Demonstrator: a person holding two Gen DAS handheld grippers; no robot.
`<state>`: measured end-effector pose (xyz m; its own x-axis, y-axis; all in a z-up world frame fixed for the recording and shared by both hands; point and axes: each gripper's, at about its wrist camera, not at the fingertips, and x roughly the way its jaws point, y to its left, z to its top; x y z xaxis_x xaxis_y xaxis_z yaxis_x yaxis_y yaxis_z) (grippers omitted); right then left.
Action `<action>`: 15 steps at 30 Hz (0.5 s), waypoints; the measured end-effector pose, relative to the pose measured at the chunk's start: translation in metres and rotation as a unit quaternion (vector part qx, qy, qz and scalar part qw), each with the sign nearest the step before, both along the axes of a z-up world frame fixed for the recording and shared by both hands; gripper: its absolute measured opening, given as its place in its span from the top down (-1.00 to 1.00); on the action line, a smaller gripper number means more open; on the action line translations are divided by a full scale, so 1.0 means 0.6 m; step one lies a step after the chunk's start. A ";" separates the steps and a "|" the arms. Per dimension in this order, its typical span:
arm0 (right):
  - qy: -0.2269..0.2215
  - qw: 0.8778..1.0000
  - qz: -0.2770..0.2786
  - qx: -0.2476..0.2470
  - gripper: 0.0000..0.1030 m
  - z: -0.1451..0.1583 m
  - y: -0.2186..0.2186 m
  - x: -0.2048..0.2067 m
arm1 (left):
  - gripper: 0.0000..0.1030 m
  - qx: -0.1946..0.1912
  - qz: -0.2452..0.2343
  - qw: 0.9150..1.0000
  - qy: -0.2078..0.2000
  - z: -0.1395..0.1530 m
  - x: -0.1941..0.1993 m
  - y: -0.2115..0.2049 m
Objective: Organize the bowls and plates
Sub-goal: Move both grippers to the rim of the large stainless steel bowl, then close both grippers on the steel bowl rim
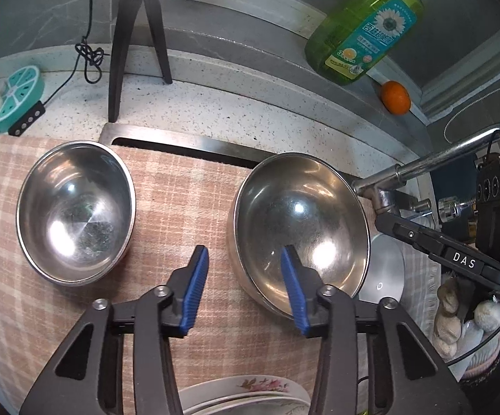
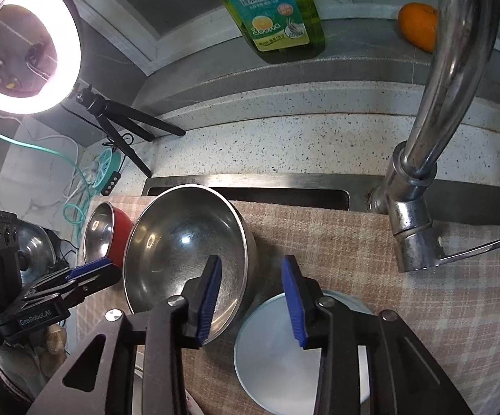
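A large steel bowl (image 1: pixel 305 214) (image 2: pixel 180 242) stands on the checked cloth (image 1: pixel 180 207). My left gripper (image 1: pixel 244 250) straddles its near-left rim, one blue pad inside and one outside, with a gap to the wall on each side. My right gripper (image 2: pixel 251 259) straddles the opposite rim the same way, its outer finger above a round white plate (image 2: pixel 277 356) (image 1: pixel 384 269). Both are open. A smaller steel bowl (image 1: pixel 77 211), red outside (image 2: pixel 99 228), sits to the left on the cloth. Flowered plates (image 1: pixel 250 390) lie stacked at the near edge.
A chrome faucet (image 2: pixel 419 207) (image 1: pixel 422 166) rises close on the right. On the back ledge stand a green soap bottle (image 1: pixel 367 27) and an orange (image 1: pixel 395 97). A black tripod (image 1: pixel 135 34), a ring light (image 2: pixel 25 41) and a teal power strip (image 1: pixel 18 90) are at the left.
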<state>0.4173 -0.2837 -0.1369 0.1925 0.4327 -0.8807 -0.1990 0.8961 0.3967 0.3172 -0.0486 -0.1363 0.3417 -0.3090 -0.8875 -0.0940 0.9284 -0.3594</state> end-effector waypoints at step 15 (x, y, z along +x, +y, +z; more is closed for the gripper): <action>0.013 1.000 0.002 -0.001 0.64 -0.012 0.015 0.011 | 0.68 -0.017 0.001 1.000 0.008 -0.019 0.015 0.002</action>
